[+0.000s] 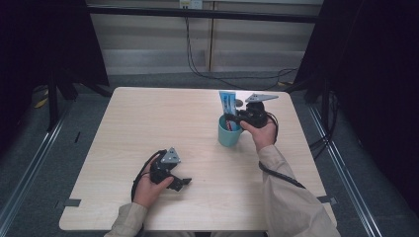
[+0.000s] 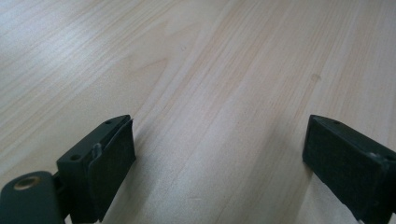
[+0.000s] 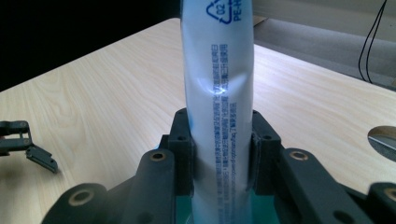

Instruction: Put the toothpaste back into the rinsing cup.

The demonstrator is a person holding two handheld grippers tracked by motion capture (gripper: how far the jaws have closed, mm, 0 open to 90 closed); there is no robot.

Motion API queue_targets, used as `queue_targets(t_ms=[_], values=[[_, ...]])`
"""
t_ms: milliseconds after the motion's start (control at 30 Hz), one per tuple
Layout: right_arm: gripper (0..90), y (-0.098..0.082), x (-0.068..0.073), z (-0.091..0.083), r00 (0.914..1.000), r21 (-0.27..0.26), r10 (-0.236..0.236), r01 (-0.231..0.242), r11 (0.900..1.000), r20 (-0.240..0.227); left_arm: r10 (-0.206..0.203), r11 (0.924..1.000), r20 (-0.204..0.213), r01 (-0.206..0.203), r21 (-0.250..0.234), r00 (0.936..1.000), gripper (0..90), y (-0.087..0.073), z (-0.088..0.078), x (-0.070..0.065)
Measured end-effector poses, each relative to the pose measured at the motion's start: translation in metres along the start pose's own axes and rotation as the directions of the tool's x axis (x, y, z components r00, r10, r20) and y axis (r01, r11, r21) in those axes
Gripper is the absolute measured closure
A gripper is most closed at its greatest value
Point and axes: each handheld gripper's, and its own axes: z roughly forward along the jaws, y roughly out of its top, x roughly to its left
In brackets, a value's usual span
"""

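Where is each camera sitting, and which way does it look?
High view: above the person's side, looking down at the table; both forearms, left gripper, right gripper by the teal cup.
Left gripper view: rides the left gripper, jaws open, facing bare wood.
Right gripper view: rides the right gripper, facing the tube it clamps.
Shared: tube, left gripper.

High view: fixed above near edge, looks fwd/down on whole table [image 1: 148,118]. Left gripper view: close, low over tabletop. Right gripper view: close on tube [image 3: 218,93], sharing table w/ high view.
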Motion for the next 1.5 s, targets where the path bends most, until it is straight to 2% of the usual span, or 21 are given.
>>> queue_targets(t_ms=[333, 1300, 1500], values=[[67.7, -0.0008, -0.001, 0.0002, 0.9999, -0.006, 0.011, -0.011, 1.0, 0.005, 0.002, 1.0, -0.001, -0.002, 0.0, 1.0, 8.9, 0.0, -0.0001, 0.0001], [64.5, 0.0027, 0.0054, 0.0063, 0.9995, 0.008, -0.028, 0.028, 1.0, 0.012, -0.003, 1.0, -0.003, 0.003, -0.003, 1.0, 8.9, 0.0, 0.0002, -0.0003], [60.3, 0.0018, 0.0045, 0.0036, 0.9997, -0.005, -0.01, 0.01, 1.0, 0.02, -0.001, 1.0, -0.003, 0.001, -0.002, 1.0, 8.9, 0.0, 0.0001, -0.0002]])
